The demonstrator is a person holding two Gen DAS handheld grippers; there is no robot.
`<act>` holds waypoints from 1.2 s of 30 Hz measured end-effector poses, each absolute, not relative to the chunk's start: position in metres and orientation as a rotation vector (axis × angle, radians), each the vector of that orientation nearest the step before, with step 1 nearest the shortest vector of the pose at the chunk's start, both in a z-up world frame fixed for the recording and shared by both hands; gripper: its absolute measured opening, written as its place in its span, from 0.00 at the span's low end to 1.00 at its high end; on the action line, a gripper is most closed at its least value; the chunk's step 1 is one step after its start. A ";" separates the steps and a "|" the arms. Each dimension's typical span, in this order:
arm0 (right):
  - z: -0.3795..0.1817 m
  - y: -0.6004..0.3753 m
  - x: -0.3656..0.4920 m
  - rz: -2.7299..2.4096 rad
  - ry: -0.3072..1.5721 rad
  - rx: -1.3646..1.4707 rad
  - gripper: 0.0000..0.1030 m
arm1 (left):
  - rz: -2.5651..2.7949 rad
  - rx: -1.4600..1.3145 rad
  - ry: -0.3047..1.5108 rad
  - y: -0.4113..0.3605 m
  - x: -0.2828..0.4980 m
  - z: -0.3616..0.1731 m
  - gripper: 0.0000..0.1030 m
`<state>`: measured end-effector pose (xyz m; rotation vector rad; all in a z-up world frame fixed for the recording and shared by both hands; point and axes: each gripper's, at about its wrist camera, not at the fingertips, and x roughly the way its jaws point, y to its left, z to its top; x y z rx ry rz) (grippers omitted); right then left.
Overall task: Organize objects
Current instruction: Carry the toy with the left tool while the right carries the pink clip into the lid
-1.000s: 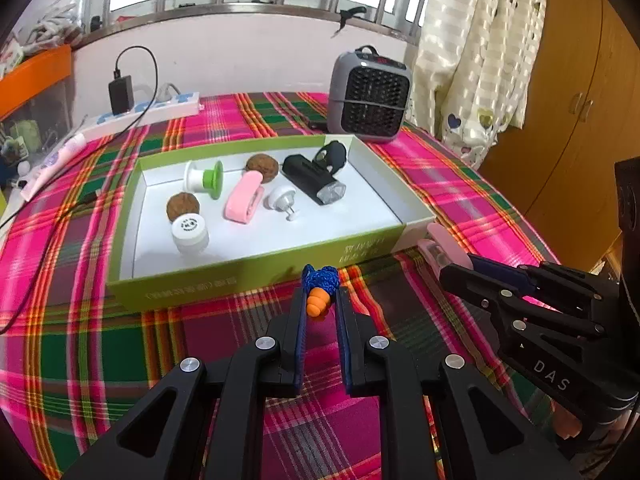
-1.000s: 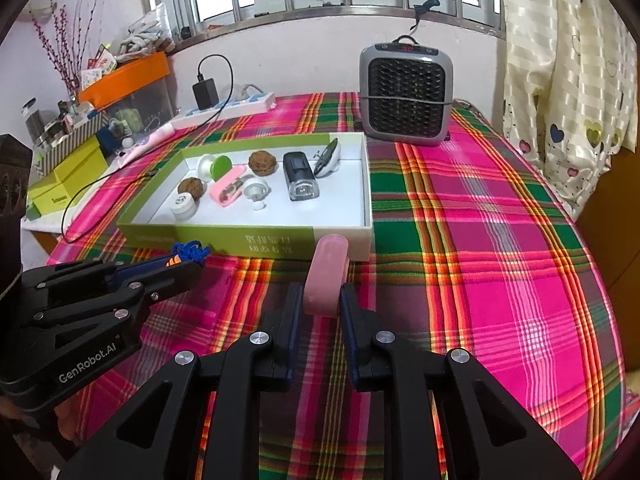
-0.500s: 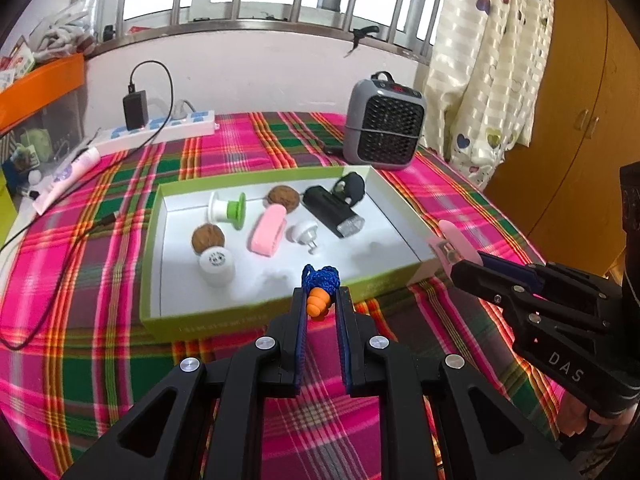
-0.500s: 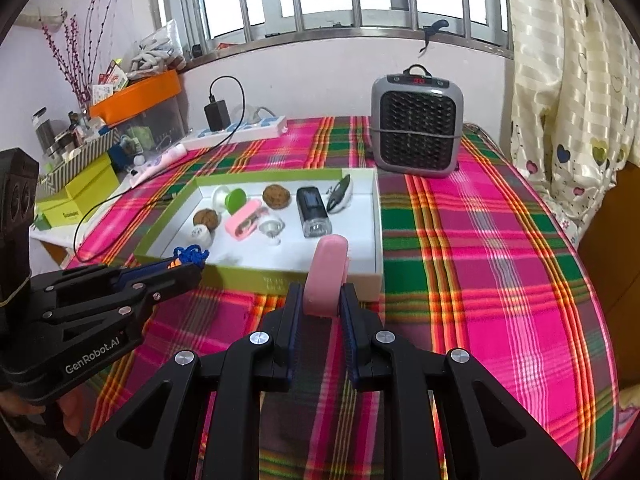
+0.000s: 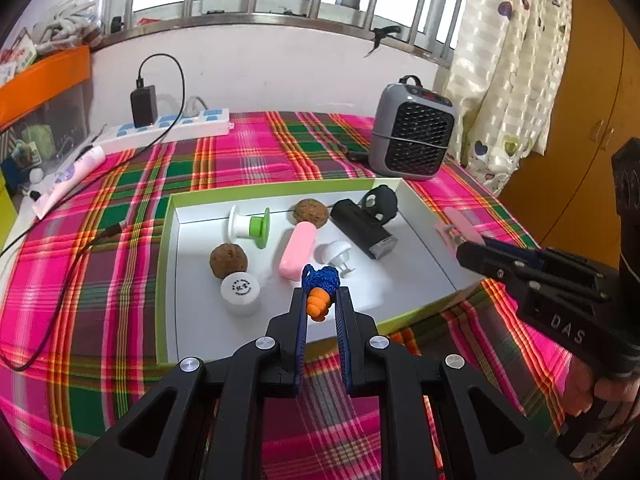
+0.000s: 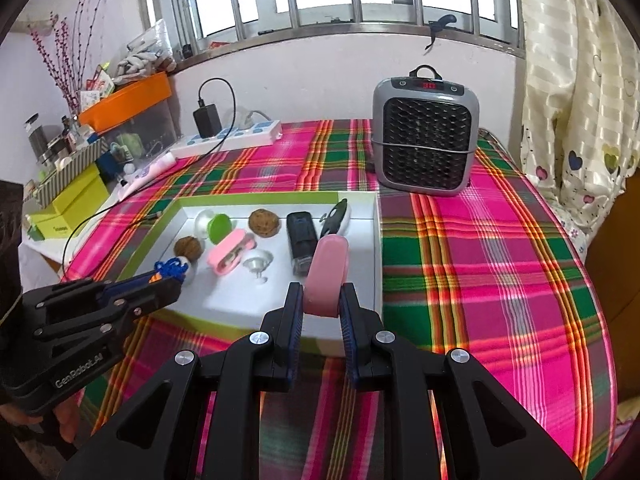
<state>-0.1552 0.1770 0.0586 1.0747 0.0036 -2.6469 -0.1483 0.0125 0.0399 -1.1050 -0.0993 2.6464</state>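
Walnut (image 5: 228, 260), cap (image 5: 239, 288) beside gripper (image 5: 320, 300).

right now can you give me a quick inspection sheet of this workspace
surface: plaid tablecloth covers the table.
job's things: green-rimmed tray holds two walnuts, a white-and-green spool, a pink case, a white cap, a white suction hook, and a black bike light.
clutter: grey heater behind the tray; boxes at far left.
grippers: left tongs shut on an orange earplug with blue cord; right tongs shut on a pink holder; both are over the tray's near edge.
cables: power strip with black charger; a black cable trails across the cloth.
surroundings: barred window, curtain, wooden cabinet.
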 end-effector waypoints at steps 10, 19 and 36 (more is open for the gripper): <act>0.048 0.175 -0.180 -2.618 0.018 1.126 0.19 | 2.652 -1.142 -0.114 0.007 -0.163 0.031 0.12; 0.042 0.173 -0.191 -2.603 0.027 1.153 0.19 | 2.651 -1.177 -0.125 0.003 -0.171 0.023 0.12; 0.030 0.170 -0.204 -2.574 0.042 1.220 0.19 | 2.656 -1.211 -0.110 0.003 -0.177 0.015 0.13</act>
